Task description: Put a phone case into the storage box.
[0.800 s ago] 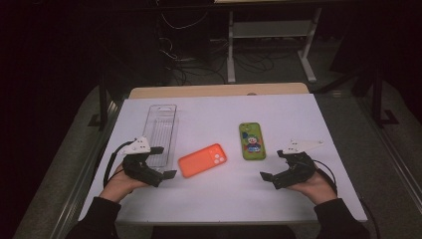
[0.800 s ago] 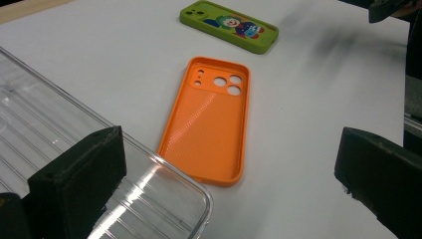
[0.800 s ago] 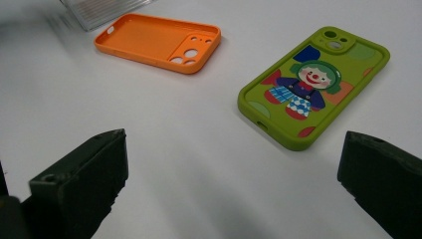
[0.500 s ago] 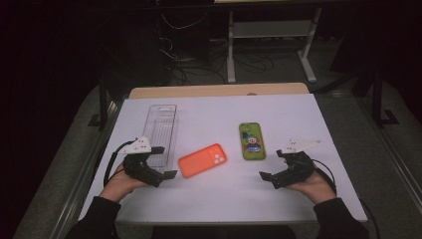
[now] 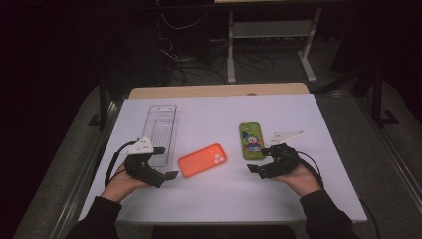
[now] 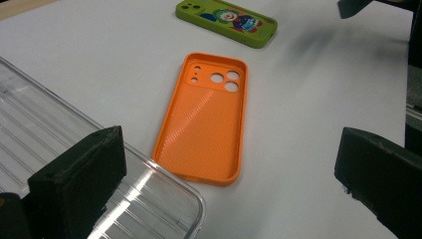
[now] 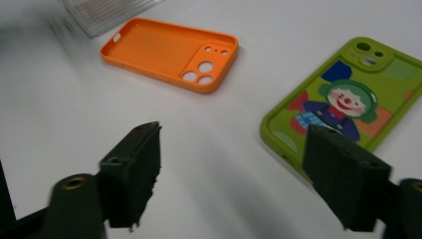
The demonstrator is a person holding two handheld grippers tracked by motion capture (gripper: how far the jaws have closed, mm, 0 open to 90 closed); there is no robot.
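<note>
— Where are the cases?
— Orange case point(image 5: 202, 160) lies flat mid-table, green case point(image 5: 251, 141) just right of it.
— And the grippers?
— Left gripper point(image 5: 166, 175) and right gripper point(image 5: 255, 169) both gape wide, holding nothing.

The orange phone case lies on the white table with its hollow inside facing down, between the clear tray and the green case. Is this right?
Not quite. The orange phone case lies with its hollow inside facing up; the left gripper view shows the raised rim and textured inner floor. The rest holds: in the high view it lies on the white table, between the clear tray and the green case.
</note>
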